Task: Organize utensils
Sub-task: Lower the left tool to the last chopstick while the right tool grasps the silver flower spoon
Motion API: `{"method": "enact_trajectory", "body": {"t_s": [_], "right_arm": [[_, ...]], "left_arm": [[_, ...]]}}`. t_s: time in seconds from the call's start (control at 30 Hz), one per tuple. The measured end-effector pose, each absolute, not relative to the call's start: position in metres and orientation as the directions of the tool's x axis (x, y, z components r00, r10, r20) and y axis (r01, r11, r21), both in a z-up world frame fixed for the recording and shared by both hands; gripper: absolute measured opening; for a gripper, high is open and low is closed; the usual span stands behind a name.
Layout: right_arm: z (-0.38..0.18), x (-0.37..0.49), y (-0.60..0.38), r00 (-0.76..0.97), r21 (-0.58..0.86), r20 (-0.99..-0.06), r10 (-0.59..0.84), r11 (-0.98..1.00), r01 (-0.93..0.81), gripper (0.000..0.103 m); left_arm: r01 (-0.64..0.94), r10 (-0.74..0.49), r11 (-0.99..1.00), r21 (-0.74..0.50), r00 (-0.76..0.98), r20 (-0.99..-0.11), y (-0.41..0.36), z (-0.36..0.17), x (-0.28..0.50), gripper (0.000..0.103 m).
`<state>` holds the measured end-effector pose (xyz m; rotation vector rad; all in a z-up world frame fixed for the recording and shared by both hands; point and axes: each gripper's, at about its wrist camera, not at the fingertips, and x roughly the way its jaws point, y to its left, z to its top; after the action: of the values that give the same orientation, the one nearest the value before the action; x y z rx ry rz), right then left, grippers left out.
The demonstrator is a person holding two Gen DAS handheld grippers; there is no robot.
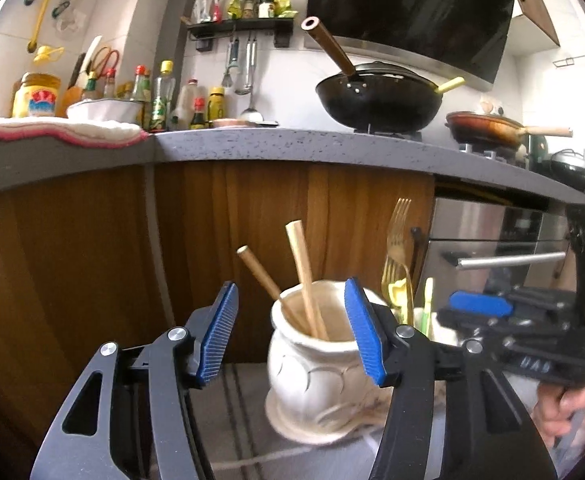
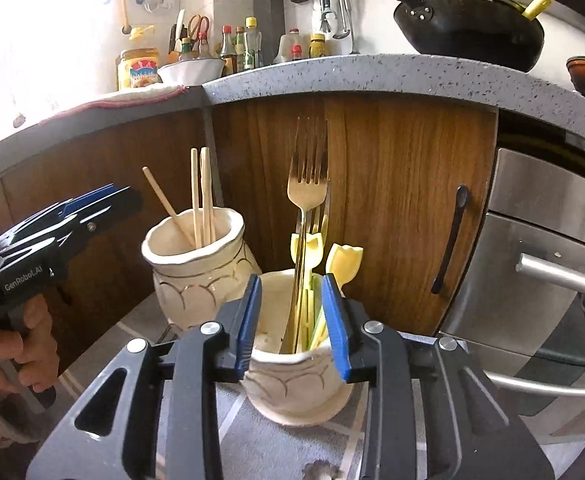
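A: Nearest, what does the left gripper (image 1: pixel 292 332) show?
B: Ribbed blue pads on black arms, jaws standing wide with nothing pressed between them; just beyond sits the cream jar (image 1: pixel 312 376), glazed ceramic, bulbous, with scalloped lines cut into its belly; wooden chopsticks (image 1: pixel 306 280) lean inside it.

A: And the right gripper (image 2: pixel 292 324)?
B: Jaws narrower, parted and gripping nothing; past its tips stands the second jar (image 2: pixel 292 384), same pale glaze and wavy lip; in it a gold fork (image 2: pixel 307 184) stands tines up beside pale yellow plastic utensils (image 2: pixel 344 260).

A: How do the two jars stand?
B: Side by side on a grey striped cloth (image 2: pixel 252 452); a hand (image 2: pixel 8 352) holds the left tool.

A: Farther off?
B: A wood-grain cabinet door (image 2: pixel 392 200); above it a speckled grey countertop (image 1: pixel 292 146) with sauce bottles (image 1: pixel 160 96); a black wok (image 1: pixel 376 98) on the stove.
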<state>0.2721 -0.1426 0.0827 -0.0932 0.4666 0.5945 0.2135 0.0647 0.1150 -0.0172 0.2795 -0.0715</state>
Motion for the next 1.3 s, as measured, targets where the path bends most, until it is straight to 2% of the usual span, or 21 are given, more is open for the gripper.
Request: {"method": "enact_trajectory", "body": {"t_s": [0.17, 0.43, 0.53, 0.7, 0.83, 0.97, 1.13, 1.3], "right_arm": [[0.077, 0.257, -0.157, 0.701, 0.034, -0.508, 0.500, 0.825, -0.563, 0.032], [0.023, 0.234, -0.175, 0.595, -0.045, -0.714, 0.369, 0.824, -0.565, 0.032], [0.010, 0.227, -0.182, 0.560, -0.040, -0.753, 0.345, 0.825, -0.563, 0.032], [-0.006, 0.220, -0.189, 0.487, 0.013, -0.800, 0.350, 0.822, -0.569, 0.030], [-0.018, 0.219, -0.184, 0.432, 0.038, -0.832, 0.349, 0.812, -0.583, 0.023], [-0.026, 0.219, -0.174, 0.411, 0.014, -0.855, 0.317, 0.806, -0.592, 0.021], [-0.026, 0.228, -0.170, 0.403, 0.017, -0.862, 0.307, 0.813, -0.583, 0.019], [-0.025, 0.240, -0.169, 0.374, 0.038, -0.875, 0.308, 0.813, -0.580, 0.009]], "left_arm": [[0.066, -0.063, 0.998, -0.004, 0.934, -0.352, 0.071, 0.102, 0.193, 0.060], [0.116, -0.076, 0.993, 0.037, 0.829, -0.554, 0.069, 0.043, 0.162, 0.061], [0.144, -0.077, 0.988, 0.053, 0.763, -0.642, 0.061, 0.017, 0.153, 0.061], [0.157, -0.071, 0.986, 0.055, 0.697, -0.714, 0.054, -0.004, 0.143, 0.061], [0.143, -0.064, 0.989, 0.043, 0.666, -0.743, 0.055, -0.014, 0.140, 0.059], [0.144, -0.064, 0.989, 0.039, 0.644, -0.762, 0.053, -0.019, 0.141, 0.052], [0.142, -0.054, 0.989, 0.050, 0.648, -0.760, 0.052, -0.017, 0.141, 0.049], [0.136, -0.050, 0.989, 0.050, 0.641, -0.766, 0.051, -0.015, 0.143, 0.041]]}}
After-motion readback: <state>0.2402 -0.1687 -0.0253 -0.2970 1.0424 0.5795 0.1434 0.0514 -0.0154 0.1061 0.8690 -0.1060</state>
